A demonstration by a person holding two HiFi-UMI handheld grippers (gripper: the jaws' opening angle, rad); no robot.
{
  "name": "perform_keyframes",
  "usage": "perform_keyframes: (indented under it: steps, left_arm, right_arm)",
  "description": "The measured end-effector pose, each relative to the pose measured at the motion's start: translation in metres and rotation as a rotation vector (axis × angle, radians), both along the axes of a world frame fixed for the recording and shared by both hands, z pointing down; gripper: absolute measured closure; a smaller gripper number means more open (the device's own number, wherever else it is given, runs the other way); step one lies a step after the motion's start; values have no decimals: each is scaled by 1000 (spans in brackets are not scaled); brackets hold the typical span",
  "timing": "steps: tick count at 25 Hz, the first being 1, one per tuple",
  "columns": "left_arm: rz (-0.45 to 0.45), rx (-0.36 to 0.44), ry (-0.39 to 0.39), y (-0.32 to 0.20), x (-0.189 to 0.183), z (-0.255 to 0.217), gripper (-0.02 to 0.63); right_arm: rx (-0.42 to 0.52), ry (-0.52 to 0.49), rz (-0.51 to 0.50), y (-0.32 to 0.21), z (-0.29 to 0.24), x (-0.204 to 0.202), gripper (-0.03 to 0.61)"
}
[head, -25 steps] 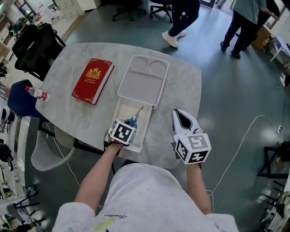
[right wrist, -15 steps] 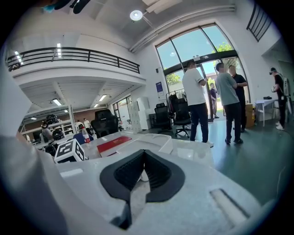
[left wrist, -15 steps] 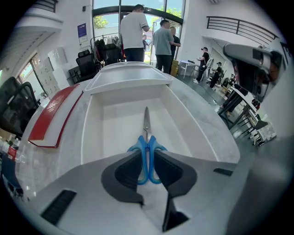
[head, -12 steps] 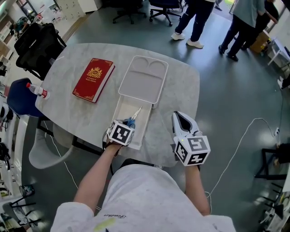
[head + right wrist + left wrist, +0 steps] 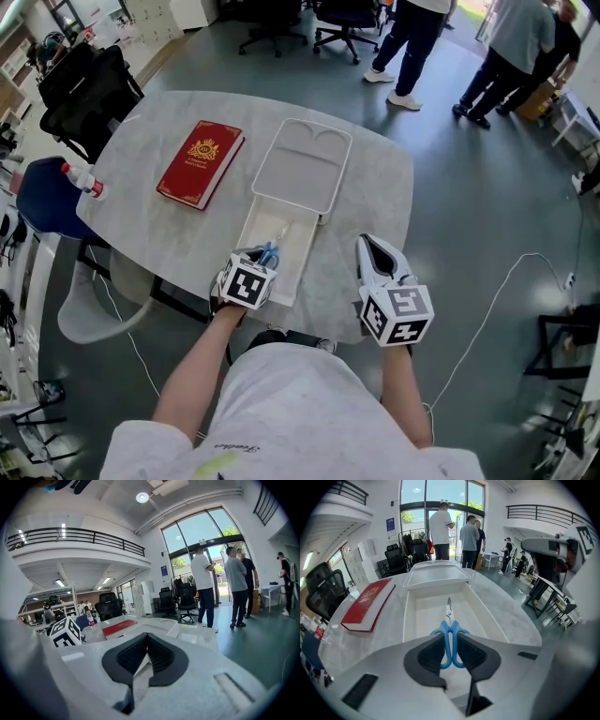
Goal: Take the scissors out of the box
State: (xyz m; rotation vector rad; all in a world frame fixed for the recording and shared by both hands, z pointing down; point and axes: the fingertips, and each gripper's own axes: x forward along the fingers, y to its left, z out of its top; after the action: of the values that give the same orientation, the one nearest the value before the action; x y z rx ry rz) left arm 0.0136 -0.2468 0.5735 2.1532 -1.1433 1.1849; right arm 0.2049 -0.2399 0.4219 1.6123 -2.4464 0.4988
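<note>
left hand-held gripper [image 5: 451, 640], jaws just closing on blue scissors [image 5: 449, 617], over white box [image 5: 406, 617]

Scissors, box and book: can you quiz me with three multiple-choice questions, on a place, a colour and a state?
1. Where does the red book lie?
A. On the table, left of the box
B. Inside the box
C. On the floor

2. What colour are the scissors' handles?
A. Red
B. Black
C. Blue

3. What are the left gripper's fingers doing?
A. Spread wide, empty
B. Closed on the scissors' handles
C. Gripping the book

1 A: it lies on the tabletop beside the box.
2 C: both loops are blue.
3 B: they have just been closing, handles pressed between them.
</note>
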Motion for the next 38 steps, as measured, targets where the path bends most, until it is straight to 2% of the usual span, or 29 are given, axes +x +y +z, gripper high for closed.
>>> perform_keyframes:
  steps: [17,24,32,38]
  left_arm:
    - [-47,187,146,3,-8,-78,531]
    - [-64,283,234,-7,-1,-119,532]
    - [-76,436,354,-14,9,-169,531]
    - [-85,510,424,-15,14,-190,531]
  right_arm:
    - [33,20,30,14,-14,-1,572]
    - [61,33,68,17,-27,14,572]
    - [90,49,102,21,-37,27,572]
    - [106,59,125,24,-44,35,572]
